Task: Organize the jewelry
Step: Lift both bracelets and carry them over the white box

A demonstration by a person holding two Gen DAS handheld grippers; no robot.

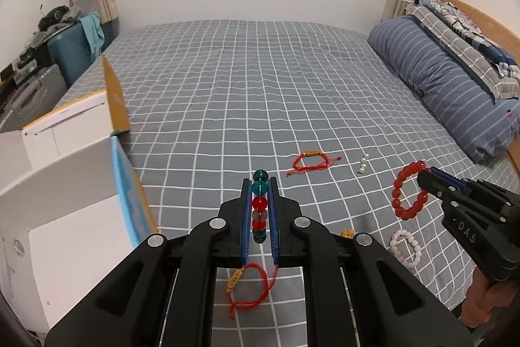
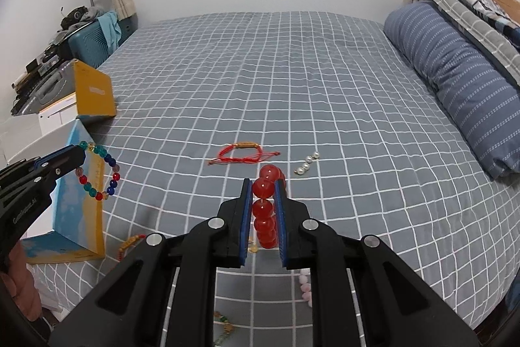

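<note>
I have both tools loaded and lifted off the bed (image 1: 260, 80). My left tool (image 1: 260, 200) is pinched narrow on the mixed bracelet (image 1: 260, 207), its beads lined up along the fingers. My right tool (image 2: 265, 200) grips the red bracelet (image 2: 265, 210) the same way. The box (image 1: 65, 152) stands left of the left tool, close beside it, so that hand is much the nearer; I judge the right must cross over. Beyond the tools, a cord bracelet (image 1: 312, 160) and pearls (image 1: 363, 164) lie on the bed.
</note>
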